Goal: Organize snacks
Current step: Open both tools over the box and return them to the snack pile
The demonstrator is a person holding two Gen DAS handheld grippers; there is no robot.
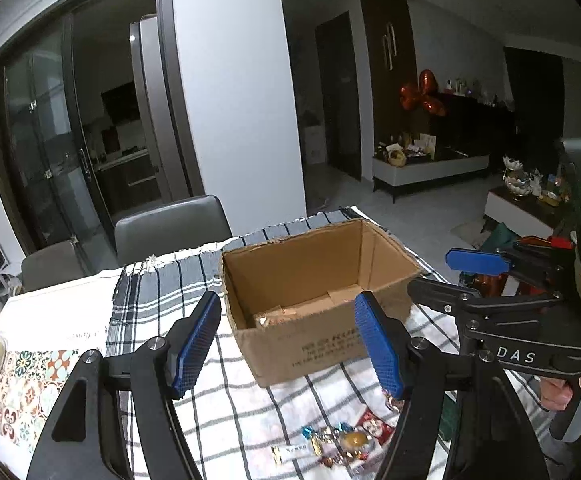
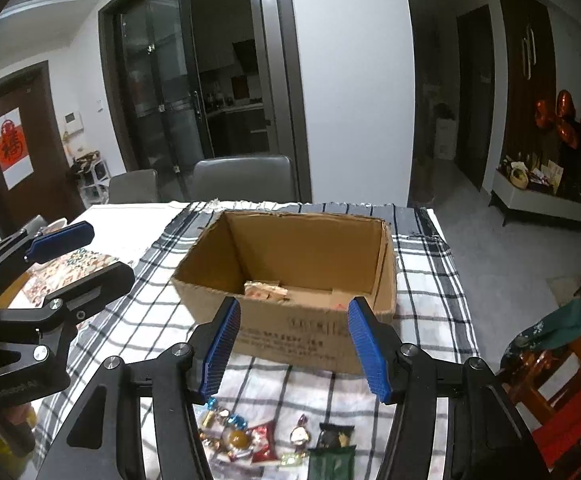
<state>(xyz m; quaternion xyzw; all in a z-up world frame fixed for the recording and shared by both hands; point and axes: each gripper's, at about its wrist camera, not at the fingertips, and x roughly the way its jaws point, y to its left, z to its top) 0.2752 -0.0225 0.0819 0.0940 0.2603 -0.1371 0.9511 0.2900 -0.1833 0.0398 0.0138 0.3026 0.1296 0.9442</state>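
A: Left wrist view, item one?
B: The left gripper (image 1: 290,340) is hovering with its blue fingers (image 1: 194,340) standing wide apart, nothing lying between them. The cardboard box (image 1: 314,344) is sitting open on the checked cloth (image 1: 162,312), showing through the gap and just beyond the fingertips.

A: Snacks in that view?
B: The loose snacks (image 1: 338,440) are lying on the cloth below the fingers, nearer the camera than the box, touching neither pad. A few packets (image 1: 274,314) are lying on the box floor. The right gripper (image 1: 446,274) is reaching in from the right edge, a hand (image 1: 566,388) holding its grip.

A: Right wrist view?
B: The right gripper (image 2: 292,342) is also hovering with its pads (image 2: 370,352) well apart and empty. The cardboard box (image 2: 290,336) is filling the gap ahead of the tips, packets (image 2: 266,292) lying inside. The loose snacks (image 2: 274,436) are lying low between the two fingers, on the checked cloth (image 2: 422,280), untouched. The left gripper (image 2: 90,254) is showing at the left edge.
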